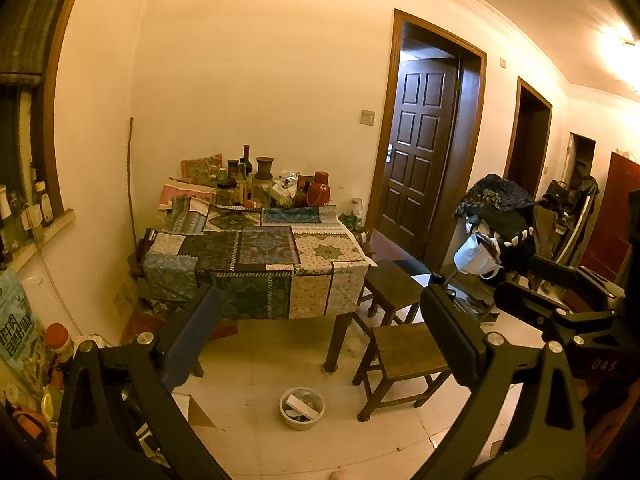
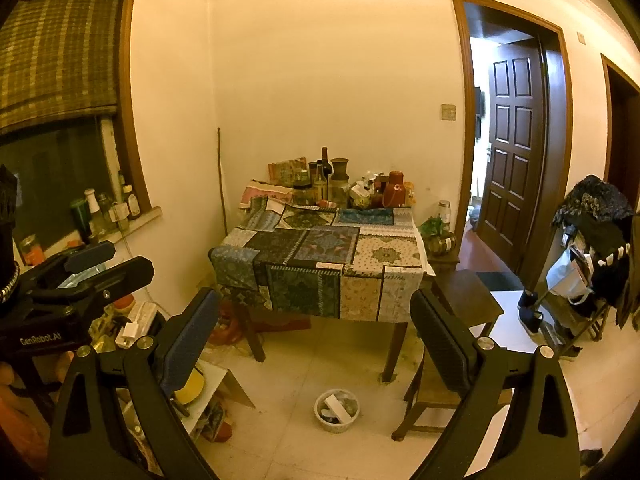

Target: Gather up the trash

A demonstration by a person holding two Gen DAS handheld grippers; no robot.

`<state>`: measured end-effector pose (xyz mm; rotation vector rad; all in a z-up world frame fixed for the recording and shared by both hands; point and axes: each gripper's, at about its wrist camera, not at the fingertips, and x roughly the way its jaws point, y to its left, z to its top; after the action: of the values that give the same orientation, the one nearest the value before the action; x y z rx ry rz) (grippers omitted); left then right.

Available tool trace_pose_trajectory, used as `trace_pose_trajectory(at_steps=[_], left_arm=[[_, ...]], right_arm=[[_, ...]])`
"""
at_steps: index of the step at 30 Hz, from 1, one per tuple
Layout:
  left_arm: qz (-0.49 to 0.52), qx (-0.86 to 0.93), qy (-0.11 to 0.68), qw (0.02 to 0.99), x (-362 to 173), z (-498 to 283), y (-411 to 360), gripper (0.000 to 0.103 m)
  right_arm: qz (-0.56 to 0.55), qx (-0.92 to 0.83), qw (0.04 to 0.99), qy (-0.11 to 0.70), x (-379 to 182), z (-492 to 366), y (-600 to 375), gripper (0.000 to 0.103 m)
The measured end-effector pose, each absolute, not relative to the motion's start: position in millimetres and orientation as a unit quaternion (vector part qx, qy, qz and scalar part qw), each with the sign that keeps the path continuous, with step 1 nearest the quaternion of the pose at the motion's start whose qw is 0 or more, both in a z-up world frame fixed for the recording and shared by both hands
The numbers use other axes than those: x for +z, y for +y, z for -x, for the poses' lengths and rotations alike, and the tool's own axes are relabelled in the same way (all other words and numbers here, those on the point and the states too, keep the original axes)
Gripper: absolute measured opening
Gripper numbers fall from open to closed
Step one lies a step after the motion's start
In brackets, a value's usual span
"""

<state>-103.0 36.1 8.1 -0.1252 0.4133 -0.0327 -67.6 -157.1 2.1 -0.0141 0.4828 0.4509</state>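
Both grippers, left (image 1: 320, 316) and right (image 2: 316, 316), jaws released, empty; white trash bowl (image 1: 302, 408) on floor, lower centre, near bench (image 1: 256, 256).

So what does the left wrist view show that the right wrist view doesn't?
Only the left wrist view shows the ceiling lamp glowing at top right, the dark red door at the far end of the hallway, and the right claw at its right edge. Only the right wrist view shows the woven window blind and the left claw at its left edge. Both show the patchwork-covered table, the small white trash bin on the floor in front of it, the wooden stool and the panelled door. Both claws stand open and empty.
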Motion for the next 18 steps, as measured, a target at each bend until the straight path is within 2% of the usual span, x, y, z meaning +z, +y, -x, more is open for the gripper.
trace_pose_trajectory(at_steps=[18], left_arm=[[0.066, -0.02, 0.211, 0.975, 8.0, 99.1, 33.4, 0.1]], right_arm=[[0.008, 0.219, 0.945, 0.243, -3.2, 64.7, -152.8, 0.095]])
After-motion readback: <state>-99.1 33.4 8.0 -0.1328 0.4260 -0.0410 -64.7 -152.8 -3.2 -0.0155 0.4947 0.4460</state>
